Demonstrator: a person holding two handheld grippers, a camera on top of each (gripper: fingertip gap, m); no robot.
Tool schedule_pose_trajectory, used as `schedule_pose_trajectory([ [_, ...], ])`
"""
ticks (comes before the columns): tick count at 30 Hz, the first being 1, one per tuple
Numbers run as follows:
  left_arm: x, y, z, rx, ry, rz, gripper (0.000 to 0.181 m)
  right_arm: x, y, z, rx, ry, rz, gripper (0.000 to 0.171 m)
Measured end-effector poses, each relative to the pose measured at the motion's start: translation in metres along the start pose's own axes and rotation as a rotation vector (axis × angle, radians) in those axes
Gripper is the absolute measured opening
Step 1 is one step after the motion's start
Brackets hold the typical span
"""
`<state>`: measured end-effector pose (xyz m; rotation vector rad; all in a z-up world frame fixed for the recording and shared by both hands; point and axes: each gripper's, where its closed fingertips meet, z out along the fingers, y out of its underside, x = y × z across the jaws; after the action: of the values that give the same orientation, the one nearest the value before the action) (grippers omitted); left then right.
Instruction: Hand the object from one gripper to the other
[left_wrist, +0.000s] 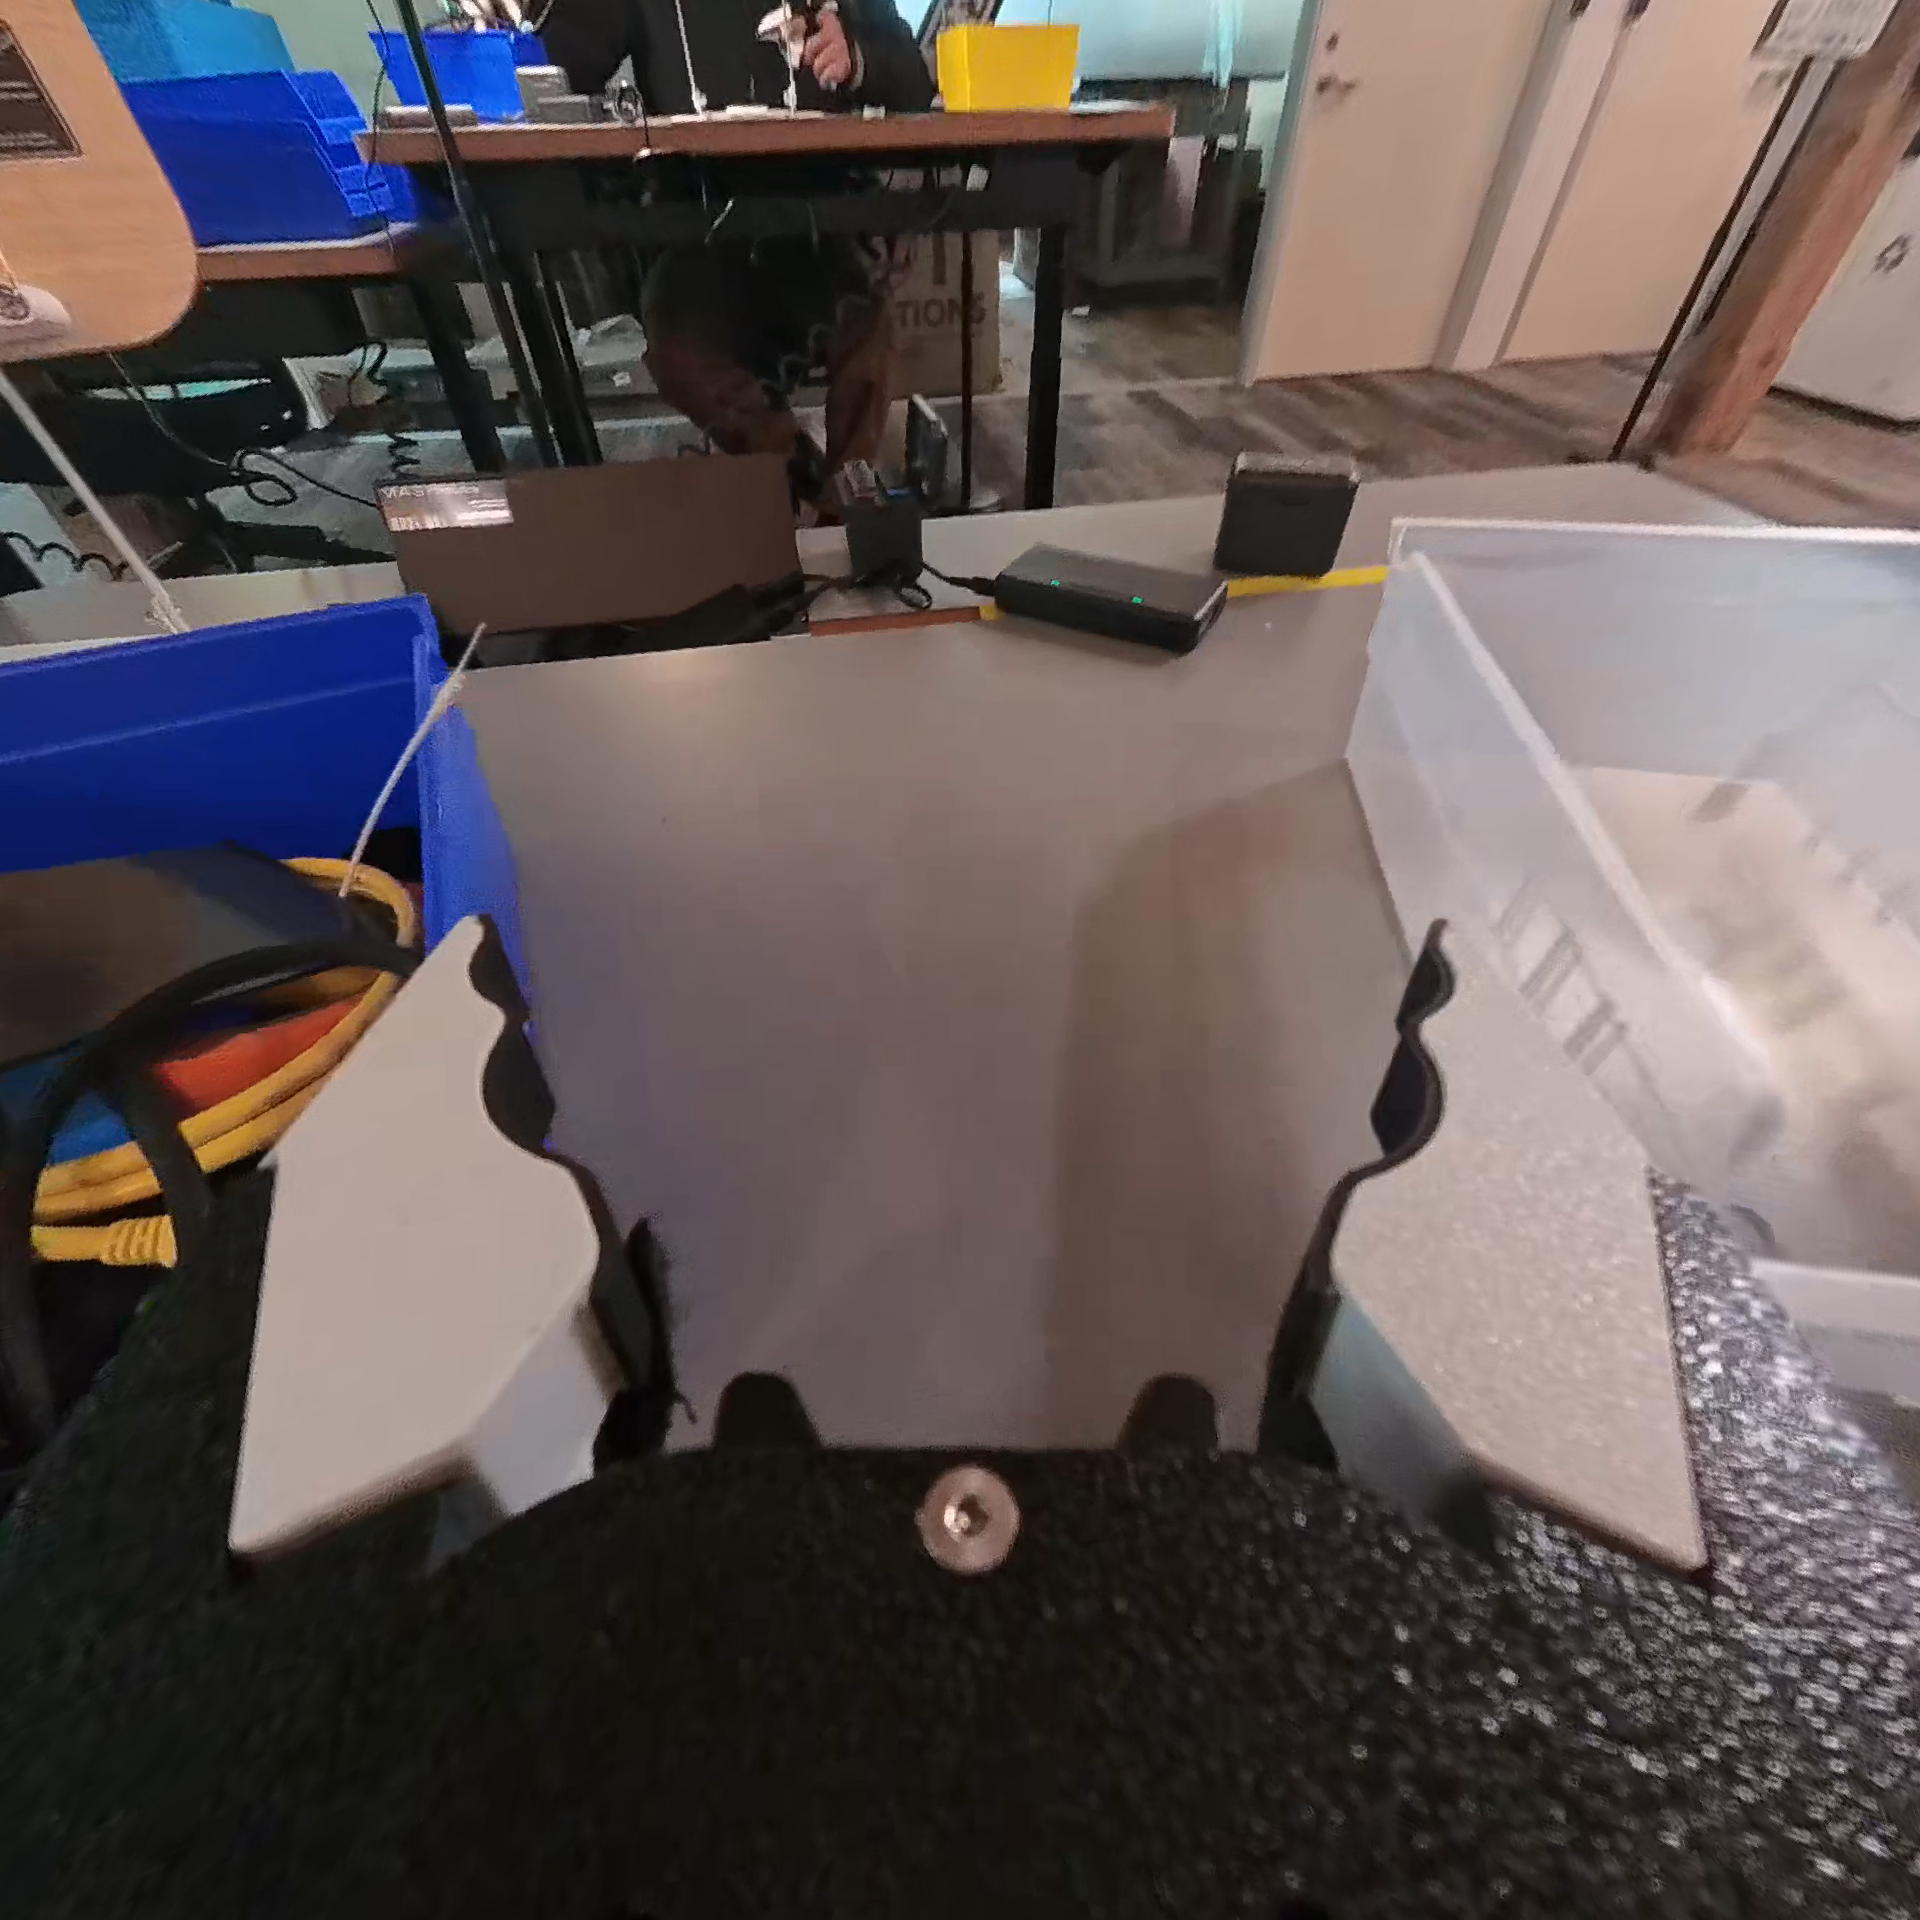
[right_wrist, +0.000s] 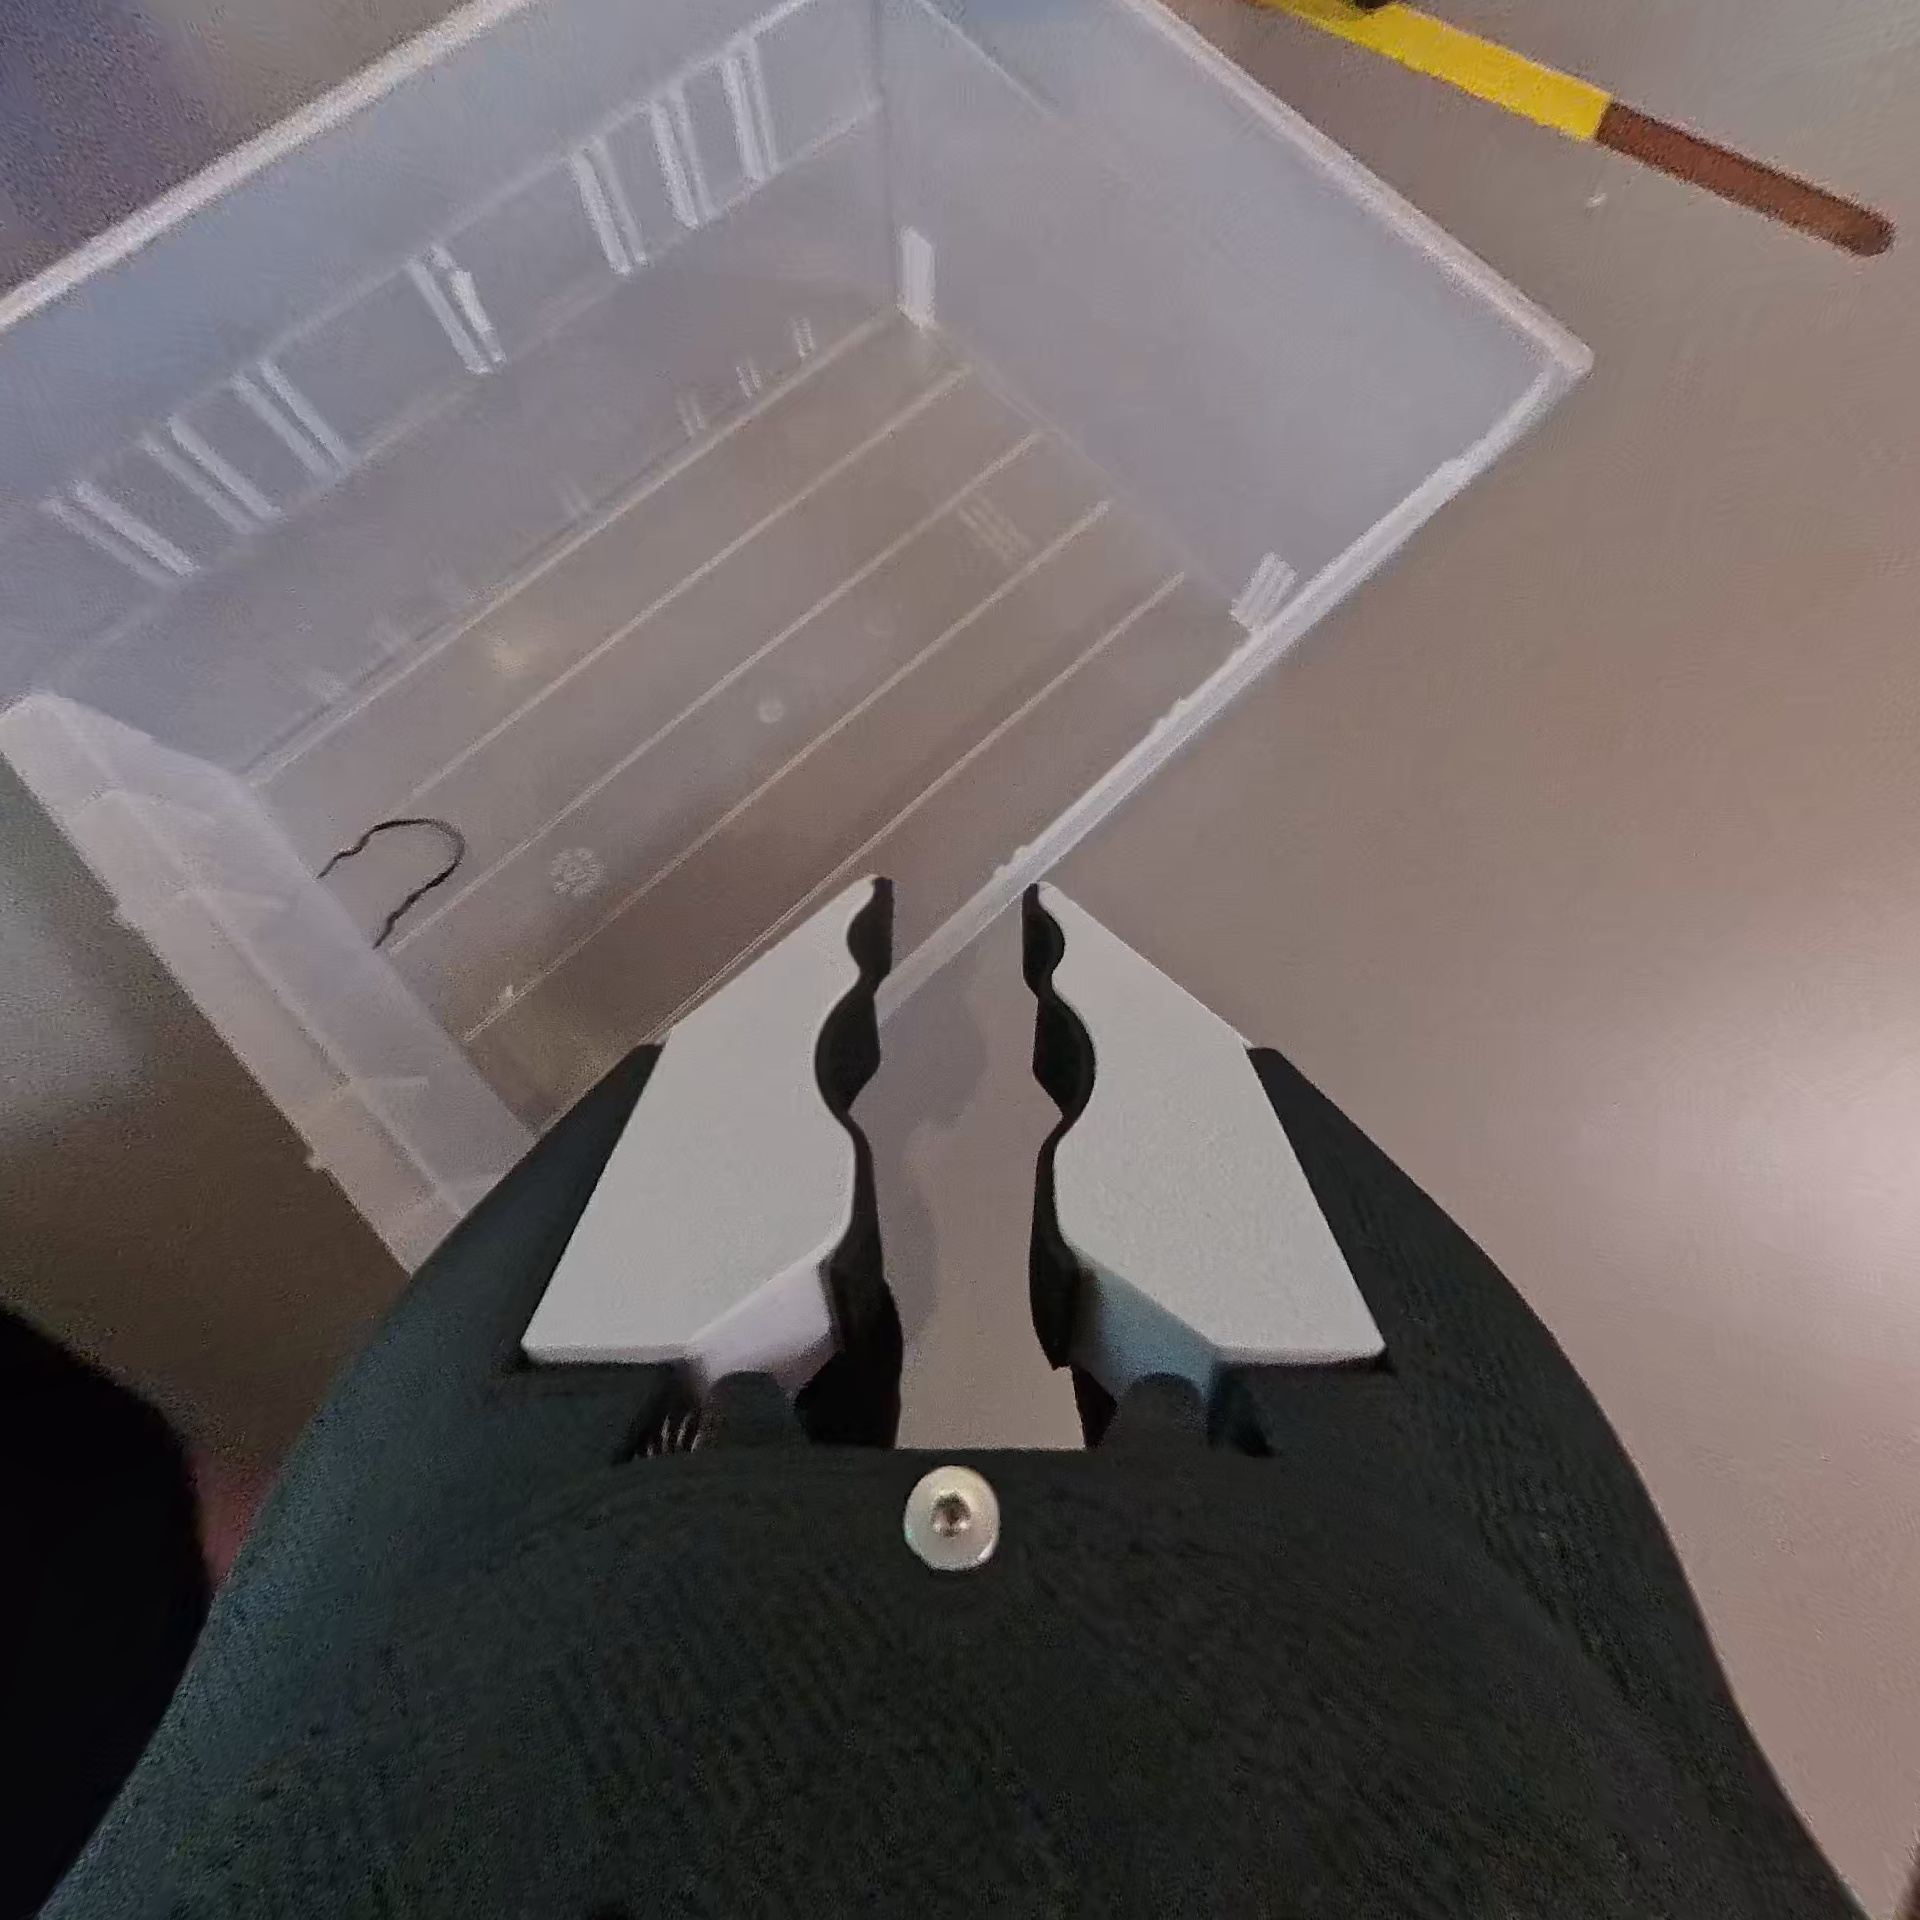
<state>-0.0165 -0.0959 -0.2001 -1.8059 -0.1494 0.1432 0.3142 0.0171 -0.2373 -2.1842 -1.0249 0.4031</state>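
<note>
Object: which item is to be handed over cannot be told for certain. The one loose item near the jaws is a thin black cord (right_wrist: 400, 878), curled on the floor of the clear bin (right_wrist: 1455, 270), in its corner at 8 o'clock in the right wrist view. It touches neither gripper.

Right gripper (right_wrist: 956, 894): jaws a narrow gap apart, pinching nothing, tips over the bin's near rim, pointing down at the grey table (right_wrist: 1558, 935). A yellow tape strip (right_wrist: 1455, 62) lies on the table at 1 o'clock.

Left gripper (left_wrist: 956, 935): jaws spread wide, nothing between them, over bare table (left_wrist: 831, 779).

Left wrist view surroundings: clear bin (left_wrist: 1475, 665) at 3 o'clock; blue bin (left_wrist: 208, 707) at 9 o'clock holding coiled yellow, orange and black cables (left_wrist: 239, 1122); a black box (left_wrist: 1112, 597) with green lights at 12 o'clock on the table's far edge.
</note>
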Motion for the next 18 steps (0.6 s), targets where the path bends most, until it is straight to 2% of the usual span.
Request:
schedule_pose_trajectory([
  [10, -0.002, 0.001, 0.009, -0.033, -0.003, 0.01, 0.159, 0.087, -0.003, 0.0, -0.087, 0.216, -0.015, 0.014],
  [18, -0.005, 0.0, 0.008, -0.036, 0.005, 0.005, 0.159, 0.149, 0.005, -0.012, -0.15, 0.237, -0.058, 0.013],
])
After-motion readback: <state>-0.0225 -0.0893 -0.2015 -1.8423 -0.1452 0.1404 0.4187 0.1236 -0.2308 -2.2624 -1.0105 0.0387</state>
